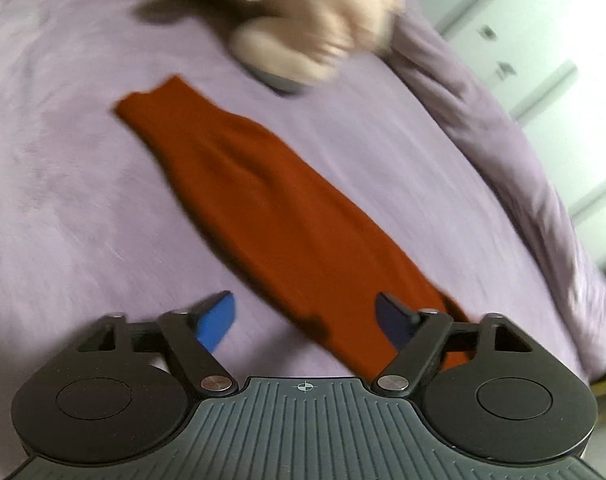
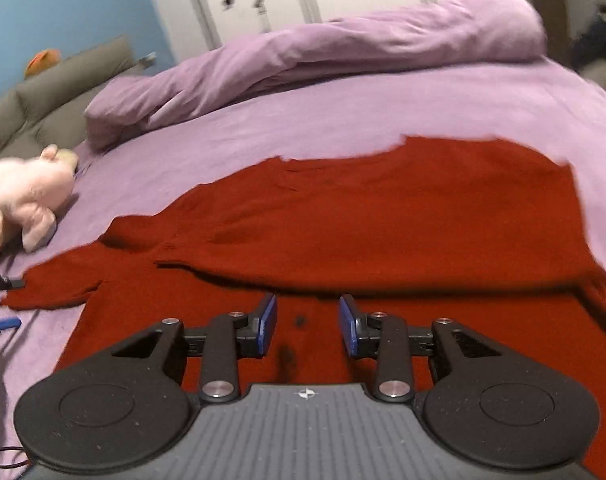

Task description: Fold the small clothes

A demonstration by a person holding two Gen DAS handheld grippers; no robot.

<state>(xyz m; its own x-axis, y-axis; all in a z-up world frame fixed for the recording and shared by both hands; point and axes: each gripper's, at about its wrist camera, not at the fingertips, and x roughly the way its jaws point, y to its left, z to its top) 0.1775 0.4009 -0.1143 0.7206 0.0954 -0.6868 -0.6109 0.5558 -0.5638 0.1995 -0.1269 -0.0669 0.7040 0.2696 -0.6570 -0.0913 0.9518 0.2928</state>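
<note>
Right tongs parted over red sweater, lilac bedsheet

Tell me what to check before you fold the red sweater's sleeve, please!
1. Sleeve lies flat, stretched out on the purple bed sheet: ok.
2. Left gripper open, nothing pinched: ok.
3. Left gripper lined up over the sleeve: not ok, only one finger is above it.
4. Right gripper open above the red sweater, holding nothing: ok.
5. Pink plush pig clear of the sweater: ok.
6. Sweater body smooth: not ok, one edge is folded over.
</note>
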